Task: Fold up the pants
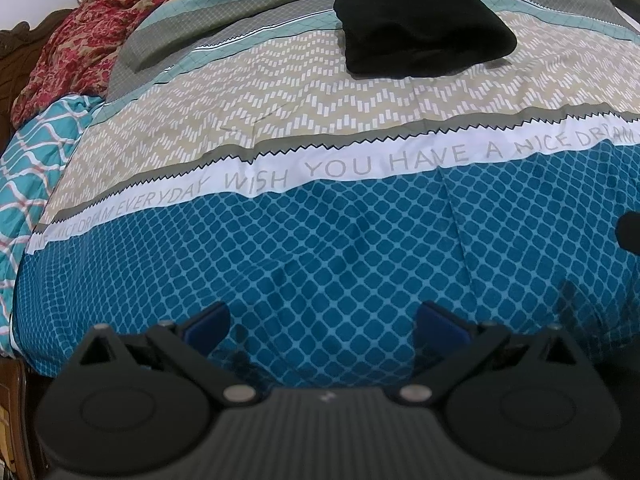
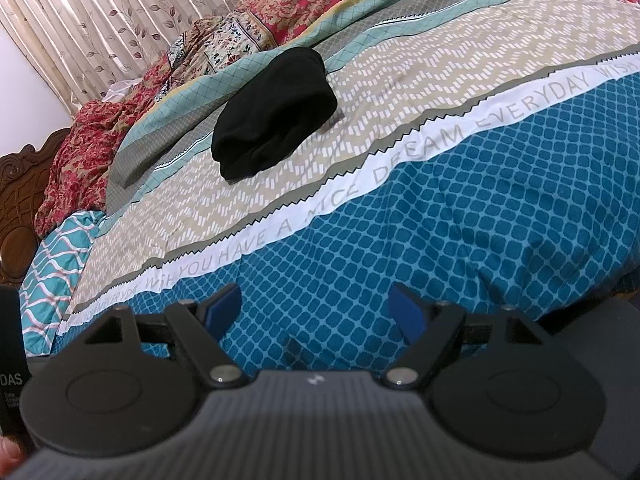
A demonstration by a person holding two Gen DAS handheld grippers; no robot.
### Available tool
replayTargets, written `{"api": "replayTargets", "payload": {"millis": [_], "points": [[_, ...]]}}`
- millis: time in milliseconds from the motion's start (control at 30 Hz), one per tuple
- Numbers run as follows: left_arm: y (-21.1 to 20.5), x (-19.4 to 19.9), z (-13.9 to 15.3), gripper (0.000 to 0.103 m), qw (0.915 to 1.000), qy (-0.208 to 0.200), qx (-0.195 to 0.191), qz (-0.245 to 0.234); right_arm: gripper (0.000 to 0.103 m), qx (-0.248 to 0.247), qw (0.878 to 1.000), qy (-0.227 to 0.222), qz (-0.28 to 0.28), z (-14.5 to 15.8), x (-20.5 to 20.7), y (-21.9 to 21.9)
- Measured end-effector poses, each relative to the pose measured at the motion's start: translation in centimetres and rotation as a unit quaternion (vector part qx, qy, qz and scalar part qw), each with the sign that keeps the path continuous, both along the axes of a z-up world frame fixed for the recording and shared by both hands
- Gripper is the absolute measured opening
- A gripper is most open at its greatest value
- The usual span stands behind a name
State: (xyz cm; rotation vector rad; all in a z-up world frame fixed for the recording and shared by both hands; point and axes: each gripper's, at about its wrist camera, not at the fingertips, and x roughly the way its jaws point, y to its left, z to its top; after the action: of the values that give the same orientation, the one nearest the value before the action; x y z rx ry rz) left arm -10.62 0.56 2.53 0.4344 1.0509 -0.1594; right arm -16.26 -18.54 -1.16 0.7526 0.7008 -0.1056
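The black pants (image 1: pixel 420 26) lie folded in a compact bundle on the far part of the bed, over the beige zigzag band of the bedspread (image 1: pixel 320 240). In the right wrist view the same black pants (image 2: pixel 276 114) sit left of centre, well beyond the fingers. My left gripper (image 1: pixel 326 326) is open above the blue diamond-patterned part of the bedspread, its blue pads holding nothing. My right gripper (image 2: pixel 316 310) is also open and empty over the blue area of the bedspread (image 2: pixel 460 208), far from the pants.
A red floral cloth (image 1: pixel 76 44) is heaped at the far left by a carved wooden headboard (image 2: pixel 18 200). A teal wavy-patterned pillow (image 1: pixel 28 168) lies at the left bed edge. Leaf-print curtains (image 2: pixel 100 12) hang behind. A dark object (image 1: pixel 630 230) pokes in at the right.
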Motion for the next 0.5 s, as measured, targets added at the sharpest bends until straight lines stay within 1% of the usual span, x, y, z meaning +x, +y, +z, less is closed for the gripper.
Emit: {"api": "replayTargets", "payload": {"millis": [500], "points": [[-0.04, 0.01, -0.07, 0.103, 1.0, 0.001, 0.002, 0.001, 0.083, 0.003, 1.0, 0.0, 0.0, -0.03, 0.09, -0.18]]}}
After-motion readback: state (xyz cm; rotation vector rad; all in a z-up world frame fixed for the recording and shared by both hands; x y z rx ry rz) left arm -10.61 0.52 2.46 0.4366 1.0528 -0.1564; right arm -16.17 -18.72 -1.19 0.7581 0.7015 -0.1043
